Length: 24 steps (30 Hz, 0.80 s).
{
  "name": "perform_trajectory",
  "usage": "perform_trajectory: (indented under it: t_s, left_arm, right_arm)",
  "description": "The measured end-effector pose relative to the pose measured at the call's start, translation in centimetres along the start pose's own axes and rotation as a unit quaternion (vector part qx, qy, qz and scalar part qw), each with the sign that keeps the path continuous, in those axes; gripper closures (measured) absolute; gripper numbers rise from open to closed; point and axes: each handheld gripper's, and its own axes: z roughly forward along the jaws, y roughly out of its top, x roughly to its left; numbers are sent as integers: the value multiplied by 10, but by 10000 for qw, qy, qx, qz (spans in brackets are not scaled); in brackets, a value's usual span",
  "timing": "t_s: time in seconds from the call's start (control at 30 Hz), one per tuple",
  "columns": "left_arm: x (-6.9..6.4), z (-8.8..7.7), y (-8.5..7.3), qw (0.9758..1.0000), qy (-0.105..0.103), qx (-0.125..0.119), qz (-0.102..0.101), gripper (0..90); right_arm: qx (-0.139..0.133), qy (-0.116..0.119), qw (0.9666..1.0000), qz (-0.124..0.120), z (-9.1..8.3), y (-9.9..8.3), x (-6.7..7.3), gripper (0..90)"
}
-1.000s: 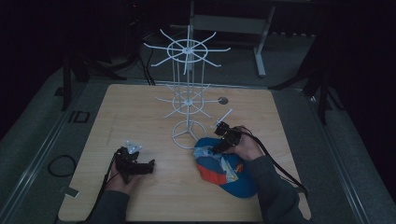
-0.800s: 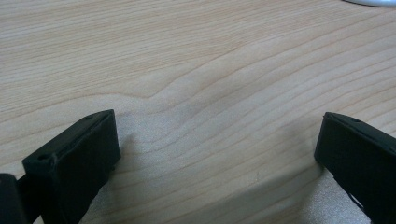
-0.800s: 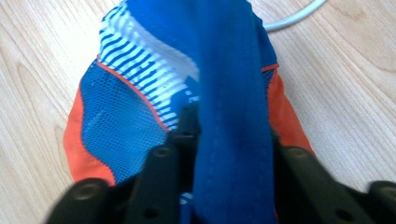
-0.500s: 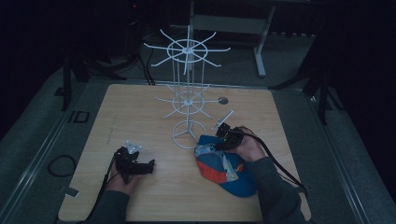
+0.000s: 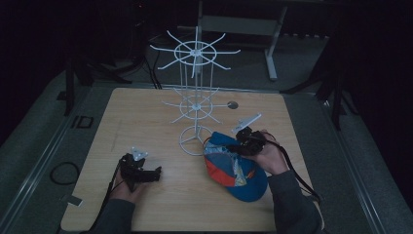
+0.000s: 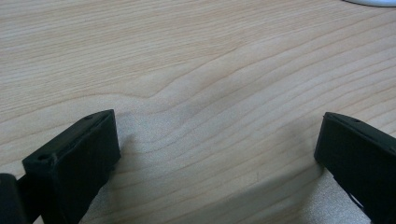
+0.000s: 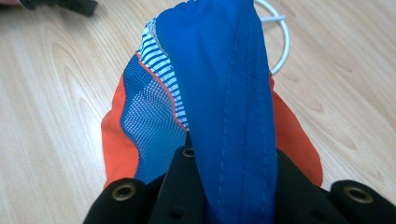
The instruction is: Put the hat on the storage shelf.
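So the right gripper is clamped on the blue fabric of the cap, lower right of centre in the high view, lifting one edge off the surface. Left gripper sits idle, jaws apart. Next it probably needs hanging on the white wire rack just beside it, so aim for a prong.

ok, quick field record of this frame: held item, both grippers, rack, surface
held item: blue and orange cap, blue fabric pinched between the jaws
right gripper: shut on the cap's edge, by the rack base
left gripper: open, nothing between the jaws, low over the table
rack: white wire rack, upright, hooks bare
surface: wooden table
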Motion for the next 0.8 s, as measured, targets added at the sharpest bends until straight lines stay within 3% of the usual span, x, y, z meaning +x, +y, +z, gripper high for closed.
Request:
perform_trajectory:
  t_s: [0.33,0.5,0.8]
  left_arm:
    - [0,0,0,10000,-4,13,4,0]
    - [0,0,0,10000,-5,12,4,1]
    - [0,0,0,10000,-8,13,-4,0]
  right_arm:
    - [-582,-151,9978,288,-20,-10,-4,875]
    - [-837,-99,9957,379,-29,-14,-6,875]
    - [-1072,-199,9931,420,-45,-18,-5,875]
